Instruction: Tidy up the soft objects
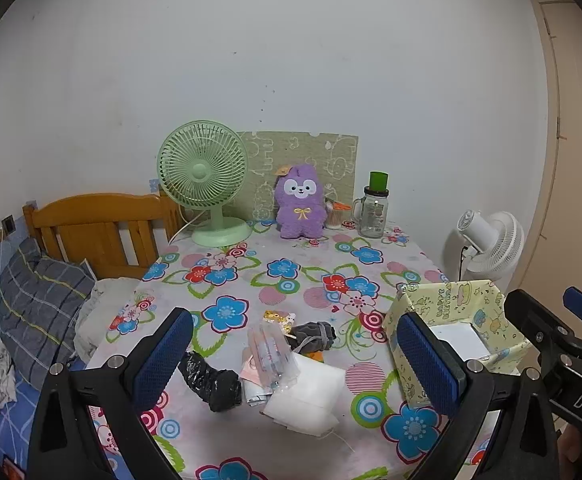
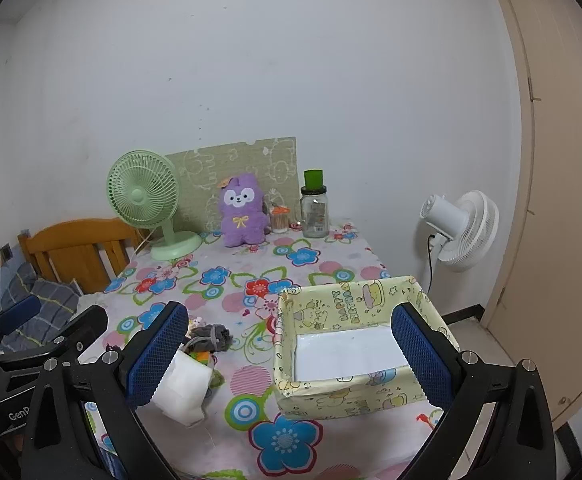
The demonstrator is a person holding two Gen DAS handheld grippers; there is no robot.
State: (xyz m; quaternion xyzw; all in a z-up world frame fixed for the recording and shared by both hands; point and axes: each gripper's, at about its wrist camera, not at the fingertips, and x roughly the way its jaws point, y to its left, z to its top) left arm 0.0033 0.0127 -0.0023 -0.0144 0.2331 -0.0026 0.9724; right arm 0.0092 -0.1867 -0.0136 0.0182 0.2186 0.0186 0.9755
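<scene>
On the desk [image 1: 291, 256], under a flowered cloth, one lot of soft goods awaiting sorting.

Item, near edge: a loose heap, its pieces touching — a black plastic bag [image 1: 211, 384], a clear plastic packet [image 1: 271, 356], a white padded piece [image 1: 311, 396], a grey rolled cloth [image 1: 315, 334]. The heap lies left of the box, apparently dumped within easy reach.

Item, right of the heap: a paper-covered box [image 2: 331, 312] with a birthday print, open-topped. Nothing is inside; only its white floor shows. It looks set close by as the place for the heap.

Item, far edge against the wall: a green fan [image 1: 207, 184], a purple plush toy [image 1: 301, 202], and a glass jar [image 1: 373, 212] with a green cap, contents too small to tell.

Item: left gripper [image 1: 295, 364], fingers released and spread wide, hovering over the heap, holding nothing. Right gripper [image 2: 291, 360], fingers likewise spread and empty, framing the box.

Sorting judged not yet begun.
</scene>
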